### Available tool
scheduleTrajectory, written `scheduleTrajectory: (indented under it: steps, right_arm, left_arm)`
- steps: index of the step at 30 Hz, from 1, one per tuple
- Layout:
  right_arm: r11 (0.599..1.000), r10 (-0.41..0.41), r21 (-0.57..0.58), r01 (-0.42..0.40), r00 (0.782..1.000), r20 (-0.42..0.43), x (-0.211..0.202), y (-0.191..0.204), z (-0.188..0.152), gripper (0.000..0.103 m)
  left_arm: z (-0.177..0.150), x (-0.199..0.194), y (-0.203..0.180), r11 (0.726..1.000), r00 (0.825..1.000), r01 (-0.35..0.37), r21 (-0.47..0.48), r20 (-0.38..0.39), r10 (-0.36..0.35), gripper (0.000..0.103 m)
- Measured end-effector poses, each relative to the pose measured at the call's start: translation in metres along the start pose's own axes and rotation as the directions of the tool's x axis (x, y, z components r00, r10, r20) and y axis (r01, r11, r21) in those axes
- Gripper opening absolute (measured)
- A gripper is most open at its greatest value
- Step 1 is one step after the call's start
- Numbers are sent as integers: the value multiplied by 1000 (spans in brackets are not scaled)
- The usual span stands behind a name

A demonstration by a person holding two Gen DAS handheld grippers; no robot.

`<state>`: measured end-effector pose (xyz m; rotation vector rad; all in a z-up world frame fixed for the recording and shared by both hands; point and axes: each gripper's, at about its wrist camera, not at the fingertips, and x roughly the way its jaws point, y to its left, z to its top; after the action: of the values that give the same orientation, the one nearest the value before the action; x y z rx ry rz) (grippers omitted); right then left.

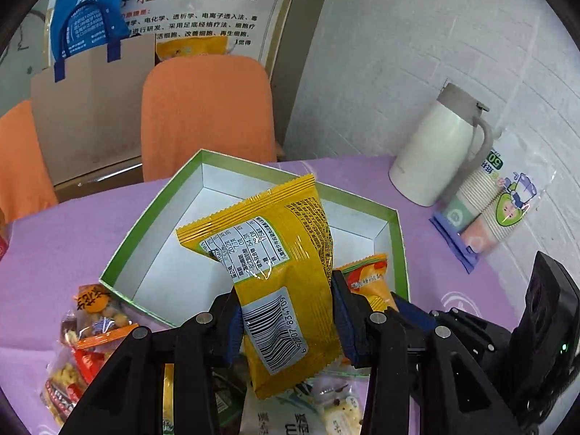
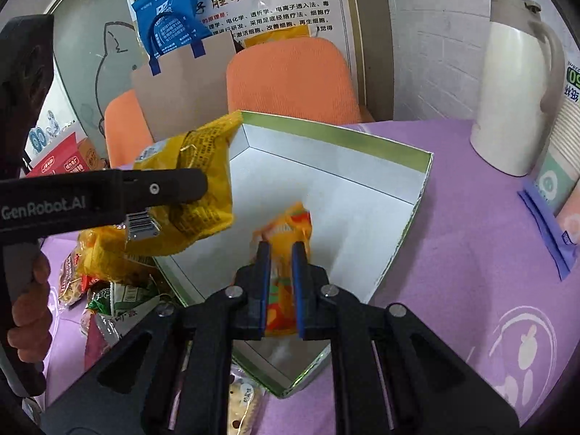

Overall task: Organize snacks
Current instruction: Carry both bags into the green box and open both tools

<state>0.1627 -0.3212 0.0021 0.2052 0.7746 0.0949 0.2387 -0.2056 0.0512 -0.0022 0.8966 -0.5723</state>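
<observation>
Left gripper [image 1: 286, 320] clamped on yellow packet [image 1: 275, 272], held above the box [image 1: 152, 217] rim at 9 o'clock. Right gripper [image 2: 281, 253] clamped on orange packet [image 2: 286, 239], inside the box at 6. Loose snacks [image 1: 83, 340] on table [image 2: 453, 253] at 8.

Each view looks forward along its own gripper's fingers, from just above and close to the green-rimmed box [image 1: 397, 239] on the purple table [image 1: 54, 253]. The left wrist view sits at the box's left near side, aimed across it toward the chair [image 1: 206, 108] and kettle [image 1: 438, 145]. The right wrist view looks straight down into the box [image 2: 427, 170]. Both share the box, chair [image 2: 290, 76], kettle [image 2: 514, 83] and poster [image 2: 275, 3].
</observation>
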Motion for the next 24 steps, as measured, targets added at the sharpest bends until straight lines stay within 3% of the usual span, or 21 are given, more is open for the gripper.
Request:
scheduleTrajectory:
  steps: [2, 3, 4, 6, 8, 12, 22, 24]
  right_arm:
    - [1000, -11, -27, 11, 1000, -15, 4, 0, -2, 22]
    - [998, -22, -53, 22, 1000, -9, 3, 2, -4, 22]
    - [995, -42, -89, 41, 999, -10, 1, 4, -7, 22]
    - [986, -89, -145, 86, 996, -17, 1, 10, -9, 22]
    - [973, -135, -197, 124, 990, -41, -1, 14, -13, 23]
    - [970, -119, -220, 100, 990, -75, -8, 11, -18, 23]
    - [970, -117, -224, 93, 988, -97, -32, 13, -36, 23]
    - [973, -108, -213, 87, 990, -89, -35, 14, -36, 29]
  left_arm:
    - [-3, 13, 6, 1000, 1000, 0, -17, -16, -1, 45]
    - [-5, 18, 9, 1000, 1000, 3, -29, -18, -3, 54]
    - [-7, 21, 12, 999, 1000, 0, -46, -20, -1, 72]
    - [-10, 23, 17, 997, 1000, -19, -78, -1, 19, 85]
    - [-13, 24, 21, 996, 999, -34, -79, 5, 34, 85]
    - [-23, 31, 22, 995, 996, -82, -49, -27, 80, 85]
    - [-55, 7, 5, 998, 998, -64, 16, 14, 64, 85]
    - [-59, 3, 2, 998, 998, -58, 23, 16, 58, 85]
